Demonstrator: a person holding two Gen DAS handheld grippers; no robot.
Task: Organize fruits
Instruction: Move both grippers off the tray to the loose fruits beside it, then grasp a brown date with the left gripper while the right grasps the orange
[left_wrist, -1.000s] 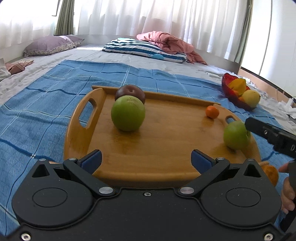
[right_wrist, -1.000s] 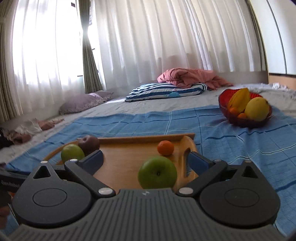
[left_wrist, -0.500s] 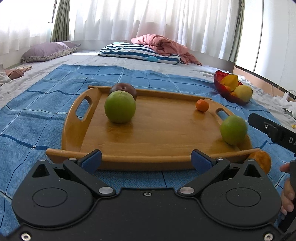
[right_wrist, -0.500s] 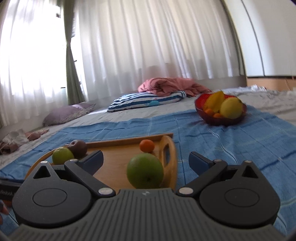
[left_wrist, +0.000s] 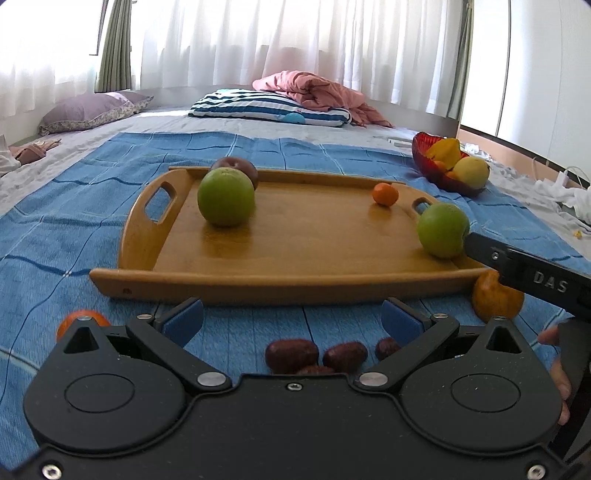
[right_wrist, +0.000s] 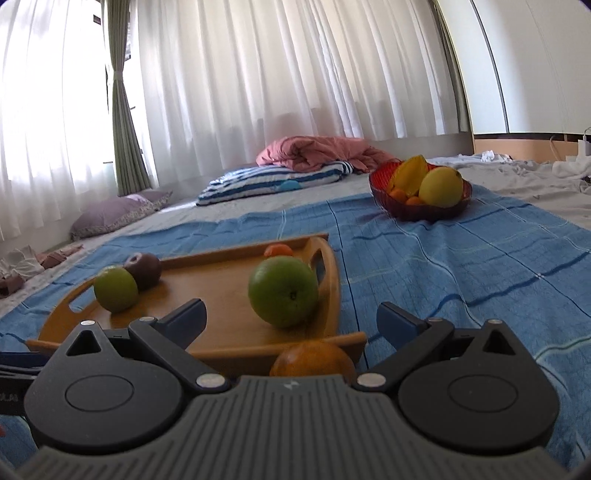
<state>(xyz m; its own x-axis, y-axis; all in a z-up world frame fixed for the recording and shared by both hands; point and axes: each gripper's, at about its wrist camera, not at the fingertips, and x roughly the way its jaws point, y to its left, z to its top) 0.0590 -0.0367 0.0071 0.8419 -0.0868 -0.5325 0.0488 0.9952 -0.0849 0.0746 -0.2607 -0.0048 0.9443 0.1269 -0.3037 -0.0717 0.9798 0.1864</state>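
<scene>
A wooden tray (left_wrist: 295, 254) lies on the blue cloth. On it sit a green apple (left_wrist: 226, 196) with a dark plum (left_wrist: 246, 167) behind it, a second green apple (left_wrist: 442, 229) near the right handle, and a small tangerine (left_wrist: 385, 194). My left gripper (left_wrist: 291, 319) stands open in front of the tray, with several brown dates (left_wrist: 314, 355) on the cloth just below it. An orange (left_wrist: 495, 300) lies off the tray's front right corner. My right gripper (right_wrist: 291, 319) is open too, above that orange (right_wrist: 312, 359) and facing the apple (right_wrist: 282, 292).
A red bowl (right_wrist: 421, 210) with yellow fruit stands on the cloth at the far right. Another orange fruit (left_wrist: 75, 319) peeks out beside my left gripper's left finger. Pillows (left_wrist: 273, 109) and a pink blanket (left_wrist: 321, 92) lie further back. A hand (left_wrist: 554, 354) shows at the right edge.
Both grippers have drawn back from the tray and tilted down. The dates, the front orange and the tray's front rim have come into view.
</scene>
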